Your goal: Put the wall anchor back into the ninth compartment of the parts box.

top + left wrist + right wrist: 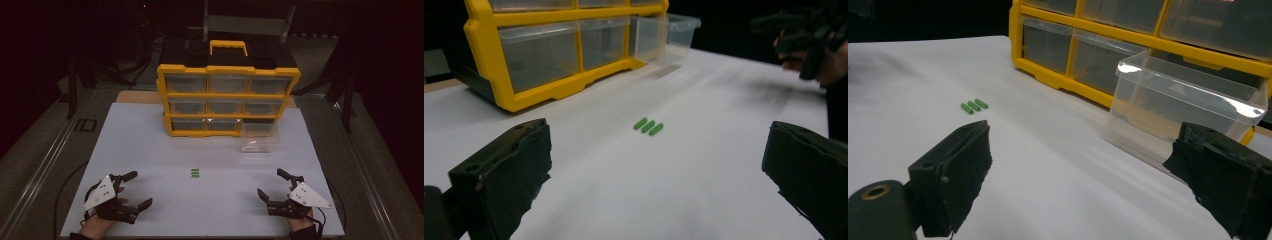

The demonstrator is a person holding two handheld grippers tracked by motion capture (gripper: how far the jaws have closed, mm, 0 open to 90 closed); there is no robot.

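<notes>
White table (pixel 150 150) carries three green pegs (pixel 195 173) at its centre, side by side, well apart from both grippers. Left gripper (pixel 134 190) and right gripper (pixel 272 184) stand released, empty. Pegs look light, stiff and small; grip one across its short width.

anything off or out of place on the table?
One thing: the bottom-right clear drawer is pulled well out of the yellow organizer, while the other drawers sit flush. Three green pieces lie loose on the white table, neatly side by side. Both grippers are open; no spill or damage visible.
</notes>
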